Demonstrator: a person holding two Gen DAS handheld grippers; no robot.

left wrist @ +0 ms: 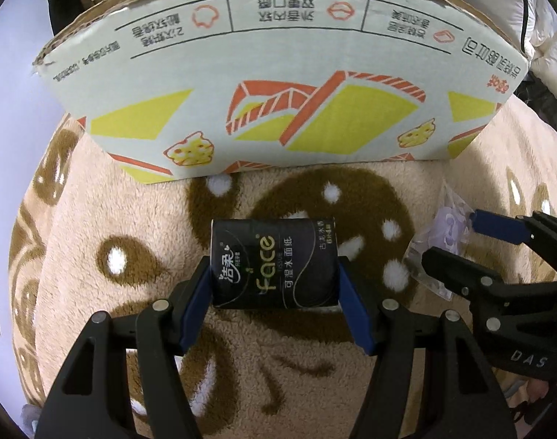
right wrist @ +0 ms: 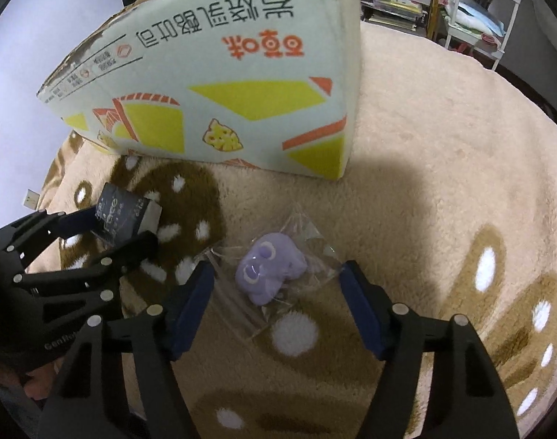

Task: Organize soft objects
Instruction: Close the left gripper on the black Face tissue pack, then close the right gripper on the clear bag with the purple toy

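Observation:
A black tissue pack lies on the plush rug, and my left gripper is shut on it, a blue pad pressing each side. In the right wrist view the same pack shows at the left in the left gripper. A purple plush toy in a clear plastic bag lies on the rug. My right gripper stands open around it, its pads beside the bag's edges and clear of the toy. The left wrist view shows the right gripper over the bagged toy at the right.
A large printed cardboard box stands on the rug just behind both objects, also in the right wrist view as the box. The beige and brown rug stretches bare to the right. White shelving stands at the far back right.

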